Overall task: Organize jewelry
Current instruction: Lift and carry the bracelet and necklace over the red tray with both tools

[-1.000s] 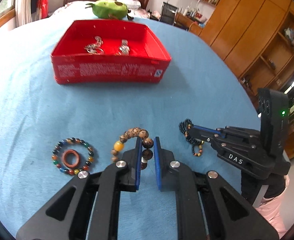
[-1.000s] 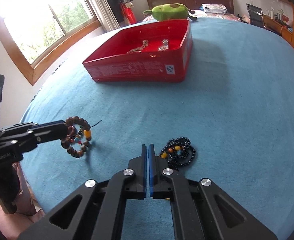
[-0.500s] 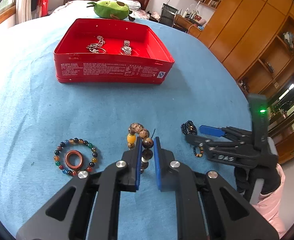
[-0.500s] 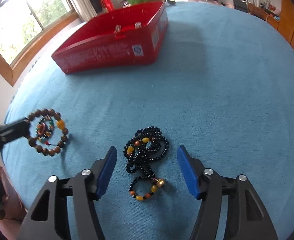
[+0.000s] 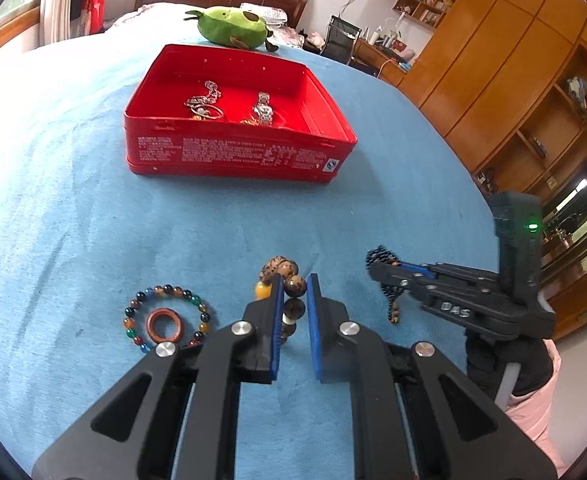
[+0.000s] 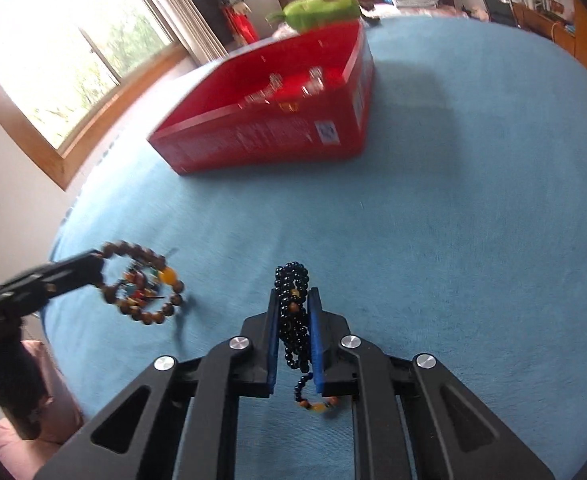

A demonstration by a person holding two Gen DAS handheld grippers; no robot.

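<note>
My left gripper [image 5: 293, 286] is shut on a brown wooden bead bracelet [image 5: 283, 270] with one amber bead and holds it above the blue cloth; it also shows in the right wrist view [image 6: 141, 282]. My right gripper [image 6: 293, 300] is shut on a black bead necklace [image 6: 293, 320] whose tail with orange beads hangs below; the right gripper also shows at the right of the left wrist view [image 5: 381, 270]. A red tin box [image 5: 233, 152] with silver jewelry [image 5: 203, 104] inside stands farther back.
A multicolour bead bracelet [image 5: 165, 316] with a red-brown ring [image 5: 164, 325] inside lies on the cloth at the front left. A green plush toy [image 5: 229, 26] sits behind the tin. Wooden cabinets stand on the right, a window on the left.
My right gripper, open around the black necklace half a second ago, has shut on it and lifted it. My left gripper has raised the brown bracelet and moved nearer the tin.
</note>
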